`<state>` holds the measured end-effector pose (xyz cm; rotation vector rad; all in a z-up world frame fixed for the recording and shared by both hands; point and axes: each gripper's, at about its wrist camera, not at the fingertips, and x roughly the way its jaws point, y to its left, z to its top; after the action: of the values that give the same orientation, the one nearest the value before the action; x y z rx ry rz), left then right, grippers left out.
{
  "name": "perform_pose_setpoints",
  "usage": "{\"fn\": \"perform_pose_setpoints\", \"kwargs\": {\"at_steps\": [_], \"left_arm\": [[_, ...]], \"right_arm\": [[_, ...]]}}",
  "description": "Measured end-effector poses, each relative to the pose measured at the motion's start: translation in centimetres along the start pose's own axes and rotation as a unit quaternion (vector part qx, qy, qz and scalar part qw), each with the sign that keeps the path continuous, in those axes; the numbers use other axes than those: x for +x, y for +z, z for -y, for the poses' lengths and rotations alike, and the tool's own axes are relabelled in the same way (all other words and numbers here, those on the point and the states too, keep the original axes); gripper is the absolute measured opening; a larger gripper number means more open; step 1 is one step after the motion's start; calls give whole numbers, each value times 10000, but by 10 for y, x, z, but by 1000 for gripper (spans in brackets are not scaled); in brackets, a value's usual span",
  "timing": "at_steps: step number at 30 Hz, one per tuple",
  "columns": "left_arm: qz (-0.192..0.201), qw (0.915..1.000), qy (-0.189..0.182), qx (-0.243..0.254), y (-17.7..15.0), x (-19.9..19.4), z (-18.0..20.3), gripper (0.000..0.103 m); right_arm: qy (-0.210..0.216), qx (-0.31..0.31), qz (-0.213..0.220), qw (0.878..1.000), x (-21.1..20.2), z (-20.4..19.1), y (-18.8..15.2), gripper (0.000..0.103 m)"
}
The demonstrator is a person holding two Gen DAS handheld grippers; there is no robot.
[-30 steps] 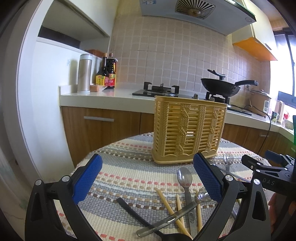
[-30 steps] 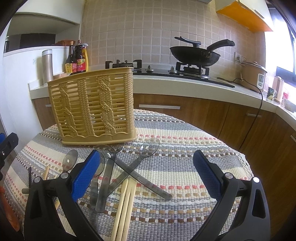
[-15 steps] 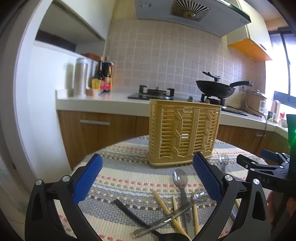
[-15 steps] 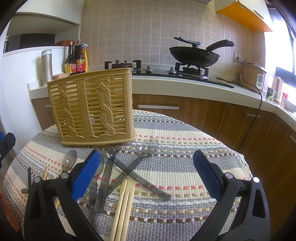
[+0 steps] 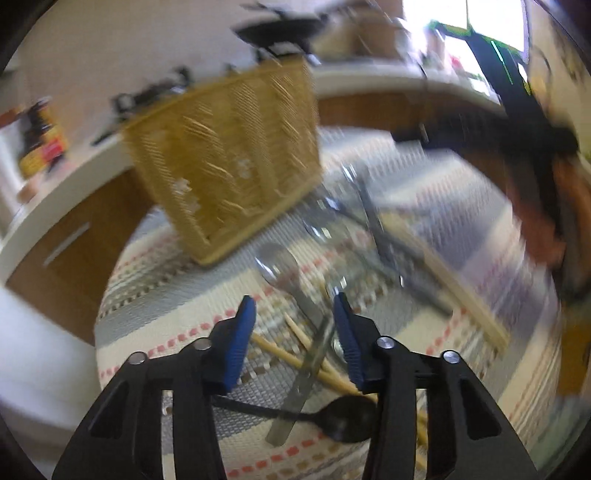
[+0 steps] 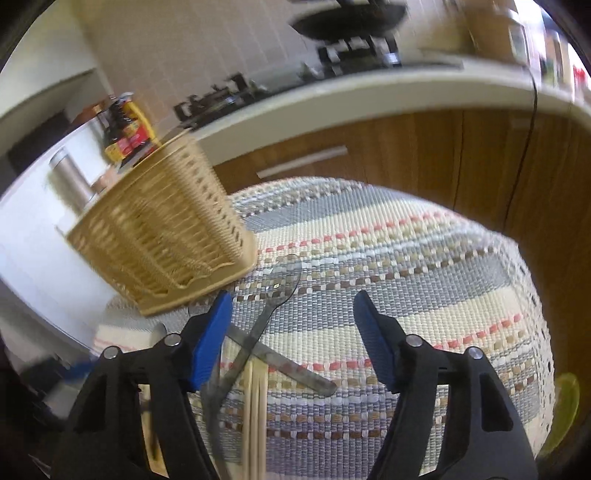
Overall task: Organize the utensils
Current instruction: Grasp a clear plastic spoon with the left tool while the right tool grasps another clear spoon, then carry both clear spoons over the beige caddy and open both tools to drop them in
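A tan woven utensil basket (image 5: 225, 155) stands on the striped tablecloth (image 5: 155, 325); it also shows in the right wrist view (image 6: 159, 236). My left gripper (image 5: 293, 306) is open and empty, low over a metal spoon (image 5: 284, 273), wooden chopsticks (image 5: 295, 354) and a black spoon (image 5: 340, 419). My right gripper (image 6: 291, 306) is open and empty above crossed clear plastic spoons (image 6: 280, 280) and a pair of chopsticks (image 6: 256, 402). Both views are tilted and blurred.
More clear spoons (image 5: 369, 218) and chopsticks (image 5: 454, 288) lie right of the left gripper, near the other gripper and hand (image 5: 543, 192). A counter with sauce bottles (image 6: 127, 129), a steel flask (image 6: 70, 177) and a wok (image 6: 351, 18) runs behind the table.
Both grippers have tipped down and dropped toward the utensils on the cloth. The left jaws have narrowed a good deal, the right jaws somewhat. The views now roll sideways with motion blur.
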<state>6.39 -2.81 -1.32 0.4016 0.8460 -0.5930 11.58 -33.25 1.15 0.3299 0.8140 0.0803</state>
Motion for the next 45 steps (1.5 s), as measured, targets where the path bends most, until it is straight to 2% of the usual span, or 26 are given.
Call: {"fn": "perform_pose_setpoints", "kwargs": {"at_steps": [1, 6, 9, 14, 19, 22, 24, 26, 29, 34, 36, 37, 38, 41, 45], "left_arm": [[-256, 9995, -170, 79, 1, 8, -1, 41], [-901, 9937, -654, 120, 6, 37, -14, 34], [-1144, 9901, -815, 22, 9, 49, -21, 30], [-1391, 9852, -1002, 32, 21, 59, -25, 29], [-1555, 9826, -1010, 114, 29, 70, -29, 29], [-1626, 9805, -1081, 224, 30, 69, -27, 29], [-1671, 9785, -1180, 259, 28, 68, -27, 30], [-1713, 9762, -1308, 249, 28, 71, -28, 30], [-1745, 9733, -1470, 255, 24, 69, -30, 30], [-1948, 9743, -995, 536, 28, 71, -10, 29], [-2004, 9739, -898, 575, 31, 71, -2, 17], [-1994, 9750, -771, 609, 32, 71, 5, 15], [-1972, 9760, -677, 621, 34, 70, 10, 11], [-1858, 9797, -558, 505, 35, 65, 15, 10], [-1556, 9858, -594, 237, 32, 44, 16, 10]], "right_arm": [[-24, 114, -231, 9997, 4, 2, 9, 61], [-217, 0, -898, 9957, 24, -5, 30, 56], [-470, -297, -1321, 9897, 46, -20, 36, 50], [-635, 8, -1786, 9819, 77, -21, 37, 49], [-935, -102, -1919, 9769, 96, -38, 40, 49], [-1140, -164, -2042, 9721, 107, -45, 37, 44], [-1311, -349, -1987, 9706, 111, -52, 34, 44], [-1429, -490, -1955, 9690, 112, -57, 33, 38], [-1503, -659, -1915, 9677, 118, -60, 30, 34], [-1518, -837, -1911, 9661, 111, -63, 23, 32], [-1513, -945, -1914, 9652, 110, -65, 20, 31], [-1504, -985, -1913, 9649, 108, -66, 18, 31], [-1475, -1036, -1904, 9650, 106, -66, 15, 31], [-1383, -1134, -1797, 9673, 95, -65, 10, 31], [-1065, -1157, -1510, 9759, 65, -69, 7, 31]]}}
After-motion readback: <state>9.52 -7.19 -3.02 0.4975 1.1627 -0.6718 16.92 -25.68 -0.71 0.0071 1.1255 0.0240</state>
